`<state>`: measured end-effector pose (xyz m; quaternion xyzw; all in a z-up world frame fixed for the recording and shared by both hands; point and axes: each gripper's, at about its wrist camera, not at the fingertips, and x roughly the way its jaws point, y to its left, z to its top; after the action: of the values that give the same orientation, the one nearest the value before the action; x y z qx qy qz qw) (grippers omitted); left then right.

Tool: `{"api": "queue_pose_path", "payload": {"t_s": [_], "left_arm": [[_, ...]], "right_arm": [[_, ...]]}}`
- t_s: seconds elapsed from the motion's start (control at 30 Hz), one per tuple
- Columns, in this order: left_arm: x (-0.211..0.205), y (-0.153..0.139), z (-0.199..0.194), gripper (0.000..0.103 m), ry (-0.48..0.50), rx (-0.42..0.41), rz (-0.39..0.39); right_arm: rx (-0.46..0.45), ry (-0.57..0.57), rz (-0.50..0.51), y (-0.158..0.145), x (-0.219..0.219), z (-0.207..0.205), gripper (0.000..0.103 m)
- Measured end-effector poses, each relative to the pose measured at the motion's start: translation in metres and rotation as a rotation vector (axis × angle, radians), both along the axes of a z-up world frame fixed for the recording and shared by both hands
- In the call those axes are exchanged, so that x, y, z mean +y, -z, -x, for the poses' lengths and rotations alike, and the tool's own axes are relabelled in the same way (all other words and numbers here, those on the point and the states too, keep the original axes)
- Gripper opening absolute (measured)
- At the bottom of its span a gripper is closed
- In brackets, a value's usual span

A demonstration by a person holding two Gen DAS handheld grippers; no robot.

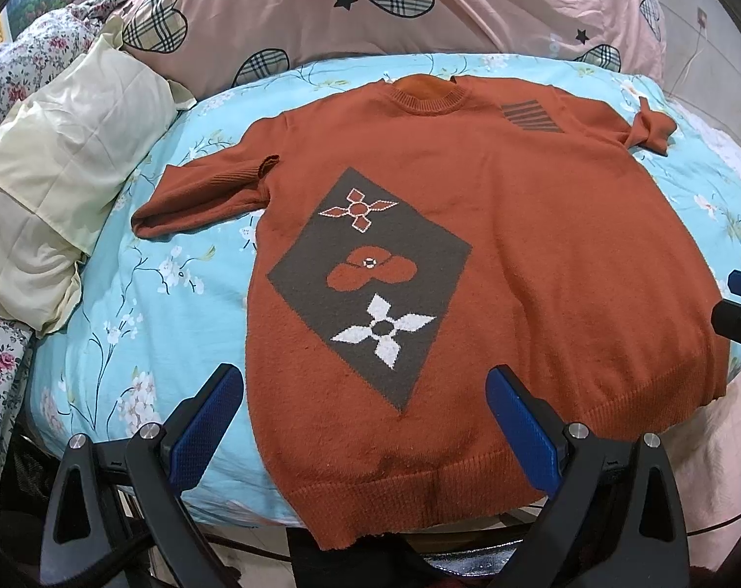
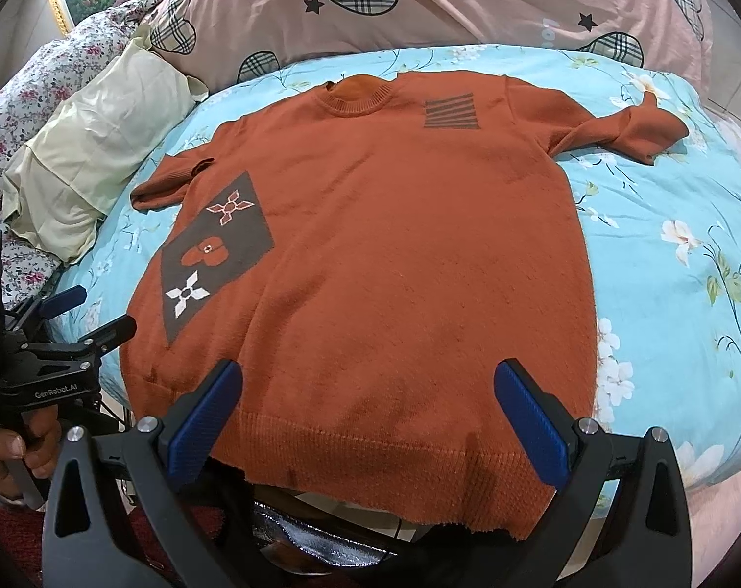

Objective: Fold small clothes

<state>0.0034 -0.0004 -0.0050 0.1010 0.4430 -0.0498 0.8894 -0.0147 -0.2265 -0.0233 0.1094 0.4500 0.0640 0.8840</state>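
Note:
An orange knit short-sleeved sweater (image 1: pixel 541 245) lies spread flat, face up, on a light blue floral sheet (image 1: pixel 140 294), with its collar far and its hem hanging over the near edge. It has a grey diamond patch with flowers (image 1: pixel 370 284) and a striped patch (image 1: pixel 532 115). My left gripper (image 1: pixel 365 382) is open above the hem's left part and holds nothing. My right gripper (image 2: pixel 370 377) is open above the hem (image 2: pixel 370 460) of the sweater (image 2: pixel 394 245) and holds nothing. The left gripper also shows at the left of the right wrist view (image 2: pixel 91 313).
A pink quilt with plaid hearts (image 1: pixel 419 5) is piled at the back. A cream pillow (image 1: pixel 61 186) and floral bedding (image 1: pixel 22 63) lie at the left. The bed's near edge (image 2: pixel 713 485) drops off below the hem.

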Motion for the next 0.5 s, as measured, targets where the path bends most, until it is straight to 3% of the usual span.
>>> {"api": "queue_pose_path", "payload": {"t_s": [0.5], "left_arm": [[-0.0040, 0.0006, 0.0004, 0.100, 0.001, 0.002, 0.001]], "right_arm": [[-0.012, 0.002, -0.003, 0.0005, 0.0018, -0.0010, 0.102]]}}
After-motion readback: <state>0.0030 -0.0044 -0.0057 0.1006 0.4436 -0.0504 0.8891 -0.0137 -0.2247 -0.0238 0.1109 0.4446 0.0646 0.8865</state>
